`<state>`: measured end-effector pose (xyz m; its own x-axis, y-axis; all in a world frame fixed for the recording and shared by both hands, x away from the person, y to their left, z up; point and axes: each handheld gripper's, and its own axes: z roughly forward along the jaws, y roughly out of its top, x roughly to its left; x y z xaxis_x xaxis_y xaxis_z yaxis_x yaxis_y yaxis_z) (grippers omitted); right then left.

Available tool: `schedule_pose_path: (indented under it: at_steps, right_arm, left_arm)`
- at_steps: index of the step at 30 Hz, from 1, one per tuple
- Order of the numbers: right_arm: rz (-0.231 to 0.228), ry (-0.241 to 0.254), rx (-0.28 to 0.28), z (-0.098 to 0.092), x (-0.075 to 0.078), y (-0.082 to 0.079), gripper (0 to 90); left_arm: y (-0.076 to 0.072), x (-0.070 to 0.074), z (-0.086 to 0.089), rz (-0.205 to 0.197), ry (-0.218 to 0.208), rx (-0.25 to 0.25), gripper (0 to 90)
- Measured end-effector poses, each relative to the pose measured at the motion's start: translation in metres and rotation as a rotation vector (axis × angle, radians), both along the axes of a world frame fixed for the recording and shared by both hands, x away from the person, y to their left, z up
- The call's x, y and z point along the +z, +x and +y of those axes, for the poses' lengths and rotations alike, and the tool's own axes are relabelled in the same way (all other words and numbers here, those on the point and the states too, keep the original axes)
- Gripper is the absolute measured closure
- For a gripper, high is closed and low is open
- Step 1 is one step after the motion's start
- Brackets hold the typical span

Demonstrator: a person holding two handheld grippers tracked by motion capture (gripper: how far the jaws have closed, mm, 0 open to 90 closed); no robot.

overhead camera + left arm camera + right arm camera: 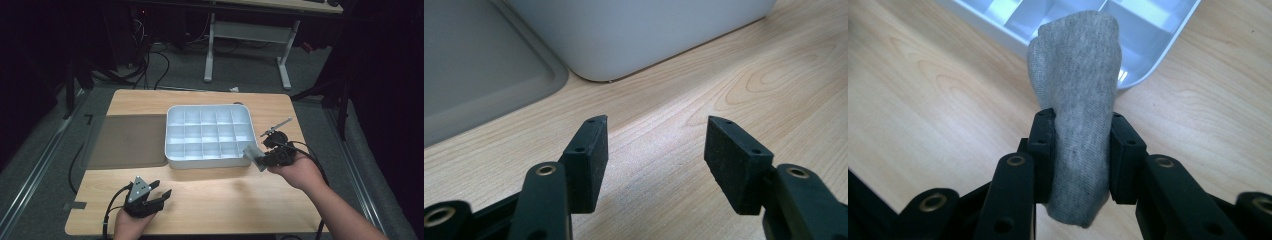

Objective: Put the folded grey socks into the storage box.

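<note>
On the left, my left gripper point(159, 195) rests low over the pale wooden tabletop point(215, 195), its jaws spread wide with nothing between them; from the left gripper view I see bare wood ahead, and the flat grey mat point(474, 65) and the outer wall of the white plastic compartment tray point(644, 35) beyond. That hand looks idle to me.

Moving right, the tray point(172, 160) sits mid-table with its grid of cells, which look empty. At its near right corner my right gripper point(260, 161) has its jaws clamped on a rolled grey knitted cloth point(1080, 100), which is lifted off the tabletop and pointing toward the tray.

I judge this the carrying step. Next I need to bring the roll over a chosen cell, lower it in, then release.
</note>
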<state>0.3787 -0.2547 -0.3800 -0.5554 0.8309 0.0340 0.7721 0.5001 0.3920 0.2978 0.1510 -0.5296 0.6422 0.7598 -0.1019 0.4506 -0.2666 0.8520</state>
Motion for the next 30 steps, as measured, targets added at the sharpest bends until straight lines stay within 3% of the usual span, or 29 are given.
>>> schedule_pose_path:
  at_steps: [9, 20, 30]
  right_arm:
    - [0.015, -0.028, -0.022, 0.011, -0.004, 0.028, 70.5]
    - [0.092, -0.106, -0.064, 0.023, -0.022, 0.065, 70.5]
    - [0.12, -0.162, -0.085, 0.03, -0.035, 0.08, 70.9]
  left_arm:
    - [0.0, 0.0, 0.0, 0.0, -0.003, 0.0, 43.3]
    - [0.0, -0.001, 0.0, -0.001, -0.004, -0.002, 43.3]
    - [0.0, 0.0, 0.001, -0.001, -0.006, -0.005, 43.3]
